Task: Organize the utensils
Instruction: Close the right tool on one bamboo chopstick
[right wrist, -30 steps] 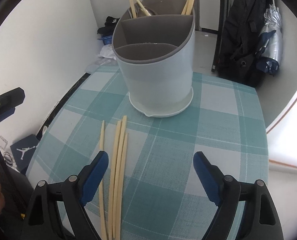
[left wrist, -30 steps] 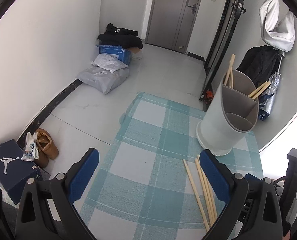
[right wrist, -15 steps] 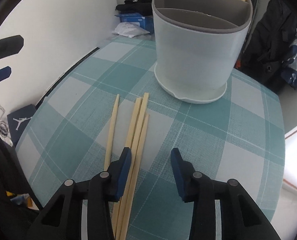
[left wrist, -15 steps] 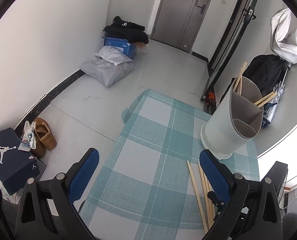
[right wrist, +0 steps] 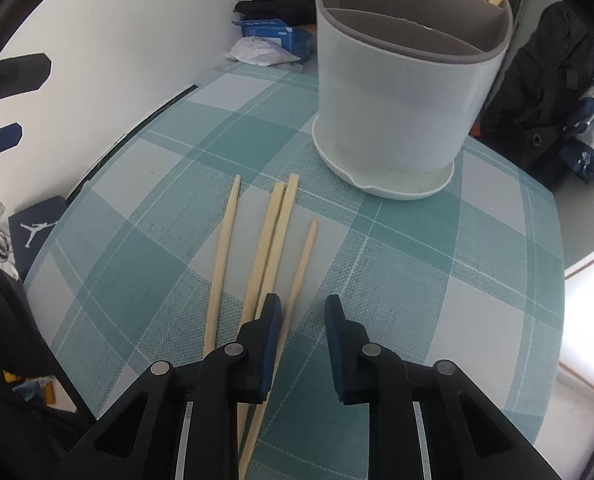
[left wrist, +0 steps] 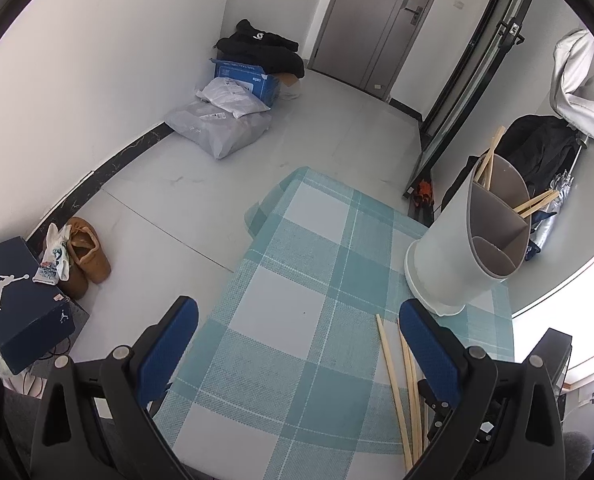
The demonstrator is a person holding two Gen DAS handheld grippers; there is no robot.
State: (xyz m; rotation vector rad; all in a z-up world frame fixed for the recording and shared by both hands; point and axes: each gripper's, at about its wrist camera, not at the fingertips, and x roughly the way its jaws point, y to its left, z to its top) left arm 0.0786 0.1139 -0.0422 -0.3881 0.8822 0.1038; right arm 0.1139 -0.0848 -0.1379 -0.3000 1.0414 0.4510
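Note:
Several wooden chopsticks [right wrist: 273,232] lie side by side on the teal checked tablecloth [right wrist: 437,280], in front of a white utensil holder [right wrist: 401,92] with grey dividers and more chopsticks in its far compartments. My right gripper [right wrist: 301,304] hovers low over their near ends, its jaws closing to a narrow gap. The rightmost chopstick [right wrist: 303,256] runs into that gap and under the left finger; the pads do not press on it. My left gripper [left wrist: 297,320] hangs wide open and empty over the cloth's left part, with the chopsticks [left wrist: 393,368] and holder [left wrist: 445,264] to its right.
The table edge drops off to the left onto a grey floor with a dark shoebox [left wrist: 17,296], brown shoes [left wrist: 85,252], parcels [left wrist: 221,128] and a blue box [left wrist: 243,76]. Dark bags and a folded umbrella [right wrist: 585,120] stand behind the holder.
My right jaws have narrowed from wide apart to a small gap while the gripper sank and shifted left over the chopsticks. The rightmost chopstick now lies apart from the others. The left gripper stays open.

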